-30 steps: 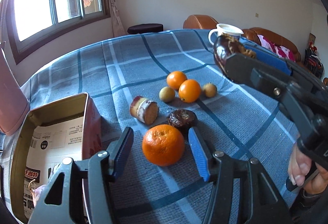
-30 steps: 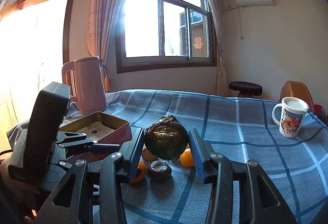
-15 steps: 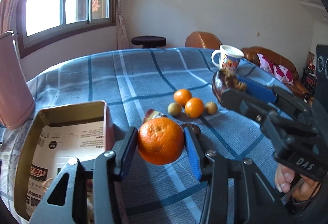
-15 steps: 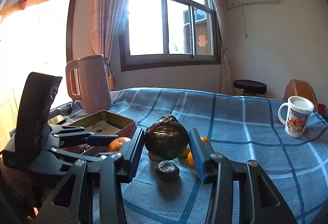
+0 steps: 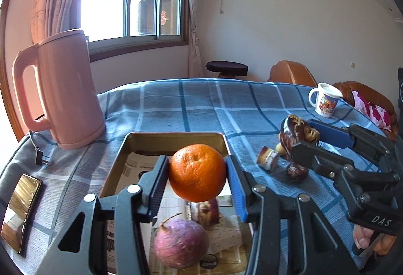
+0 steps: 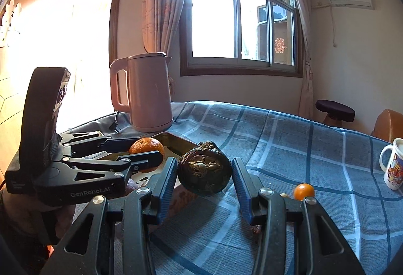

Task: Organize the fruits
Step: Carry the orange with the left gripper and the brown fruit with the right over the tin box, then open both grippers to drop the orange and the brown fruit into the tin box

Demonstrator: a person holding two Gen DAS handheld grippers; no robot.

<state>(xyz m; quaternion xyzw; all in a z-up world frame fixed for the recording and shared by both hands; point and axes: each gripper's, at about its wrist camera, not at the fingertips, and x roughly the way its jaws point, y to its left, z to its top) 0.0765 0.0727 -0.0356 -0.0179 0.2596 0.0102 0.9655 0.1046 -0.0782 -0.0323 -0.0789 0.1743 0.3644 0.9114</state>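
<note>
My left gripper [image 5: 197,161] is shut on a big orange [image 5: 197,171] and holds it in the air over the open gold tin [image 5: 173,135]. Inside the tin lie a round purple fruit [image 5: 181,243] and a reddish piece [image 5: 205,212]. My right gripper [image 6: 204,163] is shut on a dark, wrinkled fruit [image 6: 205,171], held above the blue checked cloth just right of the tin. In the right wrist view the left gripper [image 6: 147,150] with the orange [image 6: 146,145] is at the left. A cut piece [image 5: 268,161], a dark fruit [image 5: 297,171] and a small orange [image 6: 304,191] rest on the cloth.
A pink kettle [image 5: 65,91] stands behind the tin at the left, its plug [image 5: 40,158] on the cloth. A phone [image 5: 21,209] lies near the left edge. A printed mug [image 5: 326,102] stands at the far right. A stool and brown sofa are beyond the table.
The left gripper shut on the big orange, lifted it off the cloth and carried it left over the tin. The right gripper, still holding the dark fruit, also moved left toward the tin.
</note>
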